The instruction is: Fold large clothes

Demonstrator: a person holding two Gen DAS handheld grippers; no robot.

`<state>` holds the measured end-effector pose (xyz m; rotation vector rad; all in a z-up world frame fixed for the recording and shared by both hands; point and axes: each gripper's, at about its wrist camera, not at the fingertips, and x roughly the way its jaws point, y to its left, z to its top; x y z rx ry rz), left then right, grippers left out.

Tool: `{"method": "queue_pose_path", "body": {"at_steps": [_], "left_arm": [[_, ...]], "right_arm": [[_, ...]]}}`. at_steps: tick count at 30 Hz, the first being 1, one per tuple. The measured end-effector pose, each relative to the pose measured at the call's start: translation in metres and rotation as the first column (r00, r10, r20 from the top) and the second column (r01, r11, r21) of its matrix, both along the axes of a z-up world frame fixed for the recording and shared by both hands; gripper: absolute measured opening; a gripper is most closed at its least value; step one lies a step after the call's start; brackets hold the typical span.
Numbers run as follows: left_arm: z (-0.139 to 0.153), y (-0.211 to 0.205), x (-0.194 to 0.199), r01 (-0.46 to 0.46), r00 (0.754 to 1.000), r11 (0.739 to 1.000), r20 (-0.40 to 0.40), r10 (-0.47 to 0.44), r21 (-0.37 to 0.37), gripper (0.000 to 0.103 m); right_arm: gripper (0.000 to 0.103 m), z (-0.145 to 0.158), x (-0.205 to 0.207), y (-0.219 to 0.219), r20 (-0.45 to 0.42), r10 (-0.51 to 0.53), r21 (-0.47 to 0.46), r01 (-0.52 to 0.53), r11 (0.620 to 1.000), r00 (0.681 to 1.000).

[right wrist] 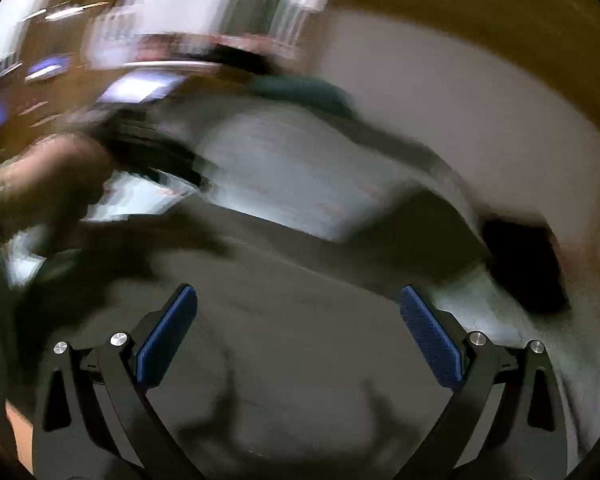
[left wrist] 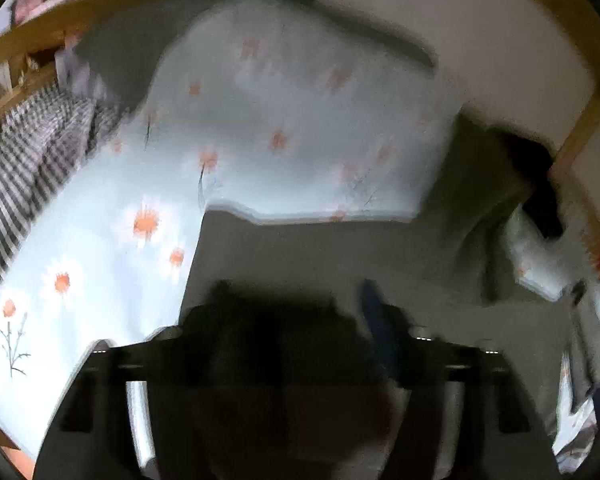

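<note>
A pale blue garment [left wrist: 292, 128] printed with orange daisies lies spread on a grey sheet [left wrist: 320, 256]; one long part runs down to the lower left. My left gripper [left wrist: 296, 300] hovers over the bare sheet just in front of the garment's near hem. It is blurred, its jaws stand apart and nothing shows between them. In the right wrist view the garment [right wrist: 284, 176] is a pale smear ahead. My right gripper [right wrist: 296, 292] is open over the grey sheet [right wrist: 300, 360], blue pads [right wrist: 168, 332] wide apart and empty.
Checked fabric [left wrist: 24, 160] is bunched at the left beside a wooden bed rail [left wrist: 24, 40]. A black item [left wrist: 540, 188] and more pale floral cloth [left wrist: 536, 268] lie at the right. A teal thing [right wrist: 300, 88] sits beyond the garment. A person's hand [right wrist: 40, 184] shows at the left.
</note>
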<state>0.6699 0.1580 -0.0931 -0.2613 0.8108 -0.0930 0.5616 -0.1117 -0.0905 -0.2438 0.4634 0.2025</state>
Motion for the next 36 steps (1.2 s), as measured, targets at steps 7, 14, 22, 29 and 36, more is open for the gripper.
{"method": "queue_pose_path", "body": {"at_steps": [7,14,22,29,36], "left_arm": [[-0.025,-0.117,-0.004,0.129,0.99,0.99,-0.05,-0.132,-0.064,0.097],[-0.083,-0.174,0.001,0.162,0.987,0.95,-0.063,-0.151,0.268,0.098],[-0.069,-0.175,0.008,0.186,0.982,0.965,-0.019,-0.186,0.183,0.097],[-0.014,-0.194,0.029,0.26,0.952,0.952,0.124,-0.281,0.163,0.097],[-0.022,-0.236,0.124,0.265,0.945,0.929,0.124,-0.304,0.257,0.097]], "right_arm": [[0.101,-0.096,0.083,-0.127,-0.46,-0.261,0.16,0.368,0.916,0.849],[0.101,-0.092,0.078,-0.127,-0.446,-0.249,0.167,0.353,0.92,0.86],[0.1,-0.084,0.063,-0.144,-0.427,-0.186,0.27,0.321,0.908,0.885],[0.1,-0.047,0.082,-0.185,-0.302,-0.066,0.566,0.234,0.79,0.951],[0.1,-0.027,0.191,-0.207,-0.299,-0.033,0.579,0.209,0.788,0.954]]}}
